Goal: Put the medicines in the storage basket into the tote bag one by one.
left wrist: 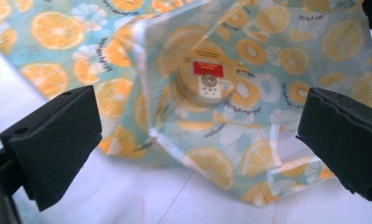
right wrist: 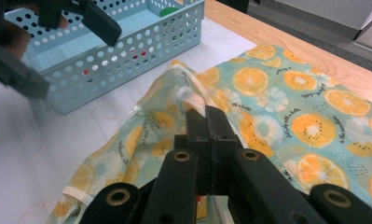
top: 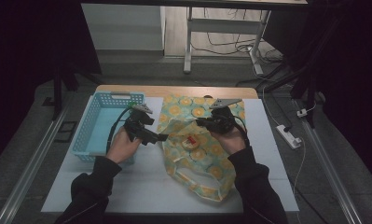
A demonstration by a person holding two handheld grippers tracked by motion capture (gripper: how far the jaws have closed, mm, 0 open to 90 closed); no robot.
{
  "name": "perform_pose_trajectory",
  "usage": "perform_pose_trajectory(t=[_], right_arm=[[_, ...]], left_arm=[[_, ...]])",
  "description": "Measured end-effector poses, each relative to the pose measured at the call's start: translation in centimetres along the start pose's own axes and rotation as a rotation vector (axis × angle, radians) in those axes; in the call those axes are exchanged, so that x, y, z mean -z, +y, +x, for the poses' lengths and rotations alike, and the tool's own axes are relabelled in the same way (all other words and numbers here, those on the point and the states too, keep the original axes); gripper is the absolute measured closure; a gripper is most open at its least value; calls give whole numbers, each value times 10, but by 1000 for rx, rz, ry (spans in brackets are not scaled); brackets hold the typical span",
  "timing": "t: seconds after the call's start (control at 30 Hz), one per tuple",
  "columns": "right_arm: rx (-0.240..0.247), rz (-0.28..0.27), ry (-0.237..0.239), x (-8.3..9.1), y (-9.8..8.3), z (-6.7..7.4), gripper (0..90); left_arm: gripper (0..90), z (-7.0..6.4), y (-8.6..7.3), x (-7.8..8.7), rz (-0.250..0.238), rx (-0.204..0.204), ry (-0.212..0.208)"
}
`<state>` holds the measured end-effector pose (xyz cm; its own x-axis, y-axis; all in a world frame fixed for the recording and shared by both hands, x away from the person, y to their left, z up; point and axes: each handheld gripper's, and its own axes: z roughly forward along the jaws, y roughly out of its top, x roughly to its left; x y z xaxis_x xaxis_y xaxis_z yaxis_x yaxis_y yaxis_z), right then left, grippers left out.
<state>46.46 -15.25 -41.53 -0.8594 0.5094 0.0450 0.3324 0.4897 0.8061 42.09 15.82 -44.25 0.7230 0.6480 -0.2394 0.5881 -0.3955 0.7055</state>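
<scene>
White table (top: 141, 182): citrus-print bag (top: 197, 149) at centre, round tin (top: 189, 143) inside. R gripper (top: 203, 122) clenched on bag's far edge. L gripper (top: 161, 137) released, just left of bag, near blue basket (top: 94, 122).

The bag (left wrist: 277, 56) looked like thin, slightly glossy translucent fabric with a citrus print, creased at its seams. Through it showed a smooth round tin (left wrist: 207, 79) at 12 o'clock. The basket (right wrist: 127, 51) was perforated pale-blue plastic. The left gripper (left wrist: 200, 140) had matt, rough foam pads (left wrist: 58, 140).
</scene>
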Motion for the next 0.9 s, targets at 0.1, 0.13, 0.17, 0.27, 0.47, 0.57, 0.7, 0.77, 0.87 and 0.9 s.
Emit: perform_pose_trajectory(t=[0.1,0.13,0.17,0.27,0.47,0.57,0.7,0.77,0.87,0.9], right_arm=[[0,1,1,0,0,0,900],[0,1,1,0,0,0,900],[0,2,1,-1,0,0,900],[1,2,0,-1,0,0,900],[-1,3,-4,-1,-1,-1,900],[-2,4,-3,-1,-1,-1,900],[-1,6,-2,-2,-1,-1,900],[-2,7,-2,-2,-1,-1,900],[-1,8,-2,-3,-1,-1,900],[-1,9,-1,-3,-1,-1,900]], left_arm=[[0,9,-5,9,-3,10,20],[0,12,-7,12,-1,15,28],[0,15,-9,14,-6,21,40],[0,23,-14,23,-19,31,94],[0,41,-26,36,-26,86,160],[0,50,-32,40,-6,119,206],[0,60,-41,39,25,153,256],[0,65,-44,36,43,166,257],[0,73,-48,30,86,184,273],[0,75,-49,28,106,184,277]])
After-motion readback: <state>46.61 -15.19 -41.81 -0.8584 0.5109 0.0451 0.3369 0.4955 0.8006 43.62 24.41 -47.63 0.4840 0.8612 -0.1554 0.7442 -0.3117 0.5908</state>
